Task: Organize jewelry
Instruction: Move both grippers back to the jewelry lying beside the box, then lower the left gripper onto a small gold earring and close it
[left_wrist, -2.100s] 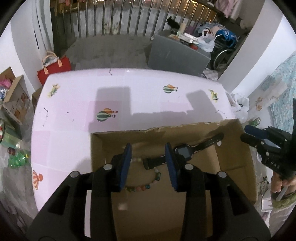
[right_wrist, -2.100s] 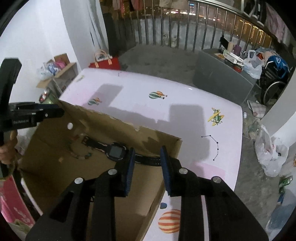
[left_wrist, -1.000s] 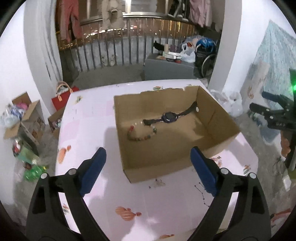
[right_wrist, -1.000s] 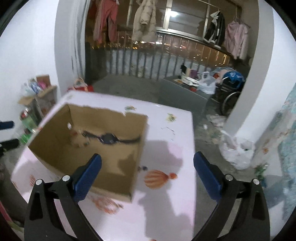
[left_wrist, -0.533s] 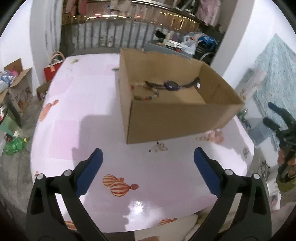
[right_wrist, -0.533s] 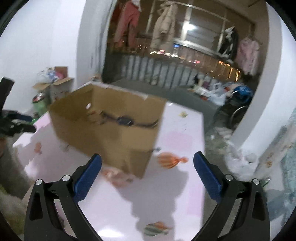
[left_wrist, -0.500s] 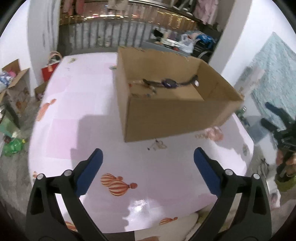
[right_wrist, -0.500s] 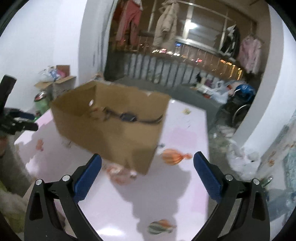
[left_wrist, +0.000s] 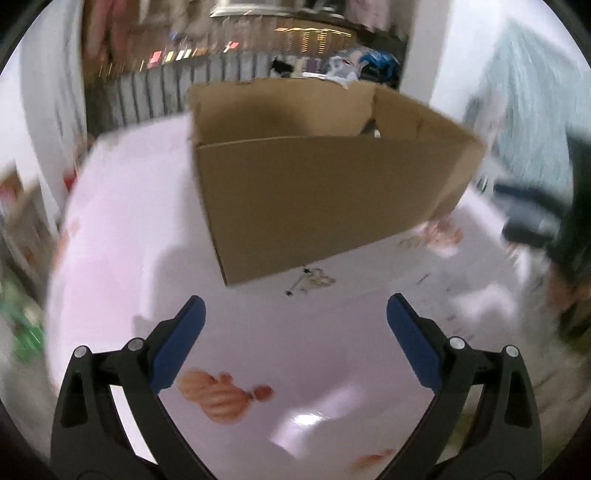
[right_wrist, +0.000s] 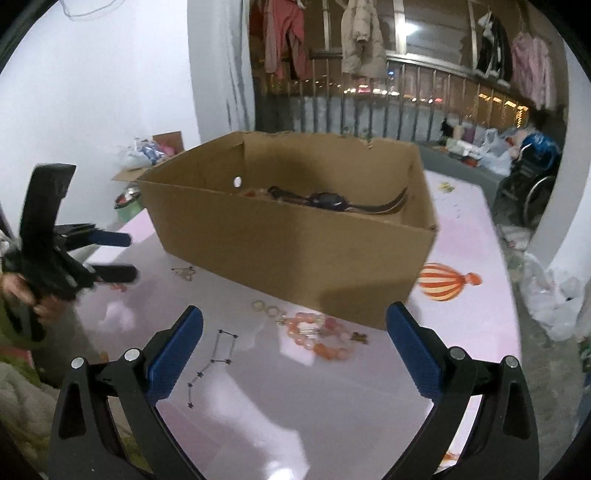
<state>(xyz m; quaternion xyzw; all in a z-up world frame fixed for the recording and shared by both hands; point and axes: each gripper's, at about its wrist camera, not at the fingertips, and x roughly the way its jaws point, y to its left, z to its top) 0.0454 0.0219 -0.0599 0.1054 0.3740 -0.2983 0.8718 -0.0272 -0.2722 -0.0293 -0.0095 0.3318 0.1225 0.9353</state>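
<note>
A brown cardboard box (right_wrist: 280, 236) stands on the pink table (right_wrist: 295, 398). A black watch (right_wrist: 328, 201) and some beads lie inside it. In front of the box, a pink bead bracelet (right_wrist: 317, 334) and two small rings (right_wrist: 265, 307) lie on the table. My right gripper (right_wrist: 293, 347) is open and empty, low over the table just in front of the bracelet. My left gripper (left_wrist: 295, 339) is open and empty in front of the box (left_wrist: 317, 199); it also shows in the right wrist view (right_wrist: 110, 254). A small trinket (left_wrist: 310, 280) lies by the box's near side.
A balcony railing (right_wrist: 388, 99) with hanging clothes runs behind the table. A grey bench with clutter and a wheelchair (right_wrist: 532, 177) stand at the right. Boxes and bags (right_wrist: 147, 151) sit on the floor to the left. The left wrist view is motion-blurred.
Both grippers left the box, opened wide and dropped low in front of it. Its inside is now mostly hidden from the left view. The bracelet and rings came into the right view.
</note>
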